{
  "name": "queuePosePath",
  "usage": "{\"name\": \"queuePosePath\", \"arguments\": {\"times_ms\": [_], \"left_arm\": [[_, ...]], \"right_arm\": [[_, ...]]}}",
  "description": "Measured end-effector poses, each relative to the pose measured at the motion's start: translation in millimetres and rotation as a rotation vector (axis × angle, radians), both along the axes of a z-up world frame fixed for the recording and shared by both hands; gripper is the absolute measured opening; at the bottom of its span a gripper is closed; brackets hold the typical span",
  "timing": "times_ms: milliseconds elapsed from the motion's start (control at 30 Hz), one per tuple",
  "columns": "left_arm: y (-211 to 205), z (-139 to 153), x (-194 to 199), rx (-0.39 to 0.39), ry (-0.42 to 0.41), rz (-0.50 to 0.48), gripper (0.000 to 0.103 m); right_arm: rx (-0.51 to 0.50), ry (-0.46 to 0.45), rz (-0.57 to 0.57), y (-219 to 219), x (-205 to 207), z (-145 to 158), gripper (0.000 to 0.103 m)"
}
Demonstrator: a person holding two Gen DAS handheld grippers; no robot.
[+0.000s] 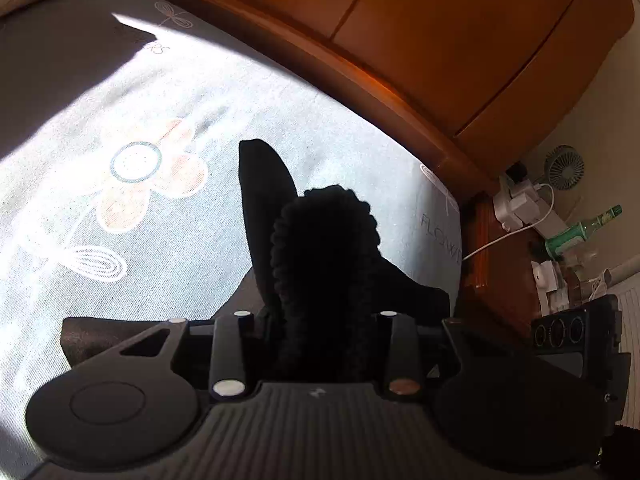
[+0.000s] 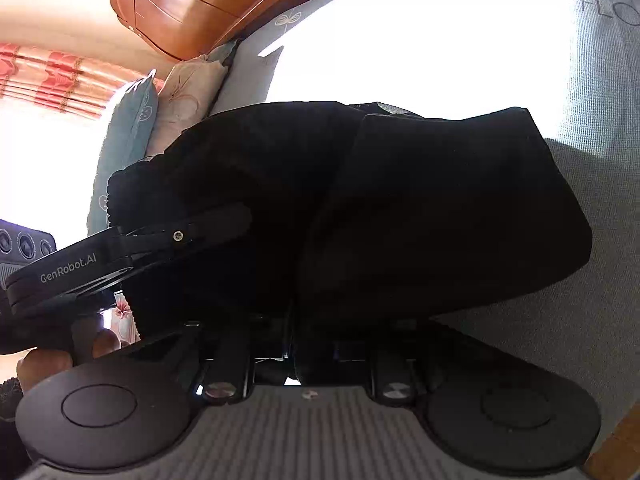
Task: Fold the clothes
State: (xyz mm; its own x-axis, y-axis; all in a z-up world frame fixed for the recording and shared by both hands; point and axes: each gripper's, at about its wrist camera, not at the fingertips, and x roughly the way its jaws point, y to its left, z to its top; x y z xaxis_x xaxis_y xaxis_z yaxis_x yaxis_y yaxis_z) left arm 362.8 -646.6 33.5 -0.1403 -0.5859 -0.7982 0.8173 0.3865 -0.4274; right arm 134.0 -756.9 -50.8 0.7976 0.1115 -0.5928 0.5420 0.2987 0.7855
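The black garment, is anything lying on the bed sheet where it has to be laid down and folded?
Nothing visible: the black garment hangs over bare bed sheet, and the pillows sit off at its edge.

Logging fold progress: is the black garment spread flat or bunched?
Bunched: the black garment is gathered and doubled over, lifted above the bedsheet.

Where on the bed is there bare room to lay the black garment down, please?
Free: the sunlit sheet between the orange flower print and the wooden headboard. Crowded: the nightstand, and the pillows at the corner.
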Motion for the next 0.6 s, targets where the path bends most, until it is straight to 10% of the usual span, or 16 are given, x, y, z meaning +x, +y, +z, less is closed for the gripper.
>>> {"name": "queuePosePath", "arguments": {"times_ms": [333, 600], "left_arm": [[-10.8, -13.3, -4.4, -0.003, -0.044, 0.022, 0.035], [-12.5, 18.3, 1.4, -0.038, -0.309, 0.030, 0.046]], "right_arm": [[-0.008, 0.045, 0.006, -10.0, 11.8, -20.6, 0.030], [0.007, 0.082, 0.019, -15.5, 15.5, -34.4, 0.037]]}}
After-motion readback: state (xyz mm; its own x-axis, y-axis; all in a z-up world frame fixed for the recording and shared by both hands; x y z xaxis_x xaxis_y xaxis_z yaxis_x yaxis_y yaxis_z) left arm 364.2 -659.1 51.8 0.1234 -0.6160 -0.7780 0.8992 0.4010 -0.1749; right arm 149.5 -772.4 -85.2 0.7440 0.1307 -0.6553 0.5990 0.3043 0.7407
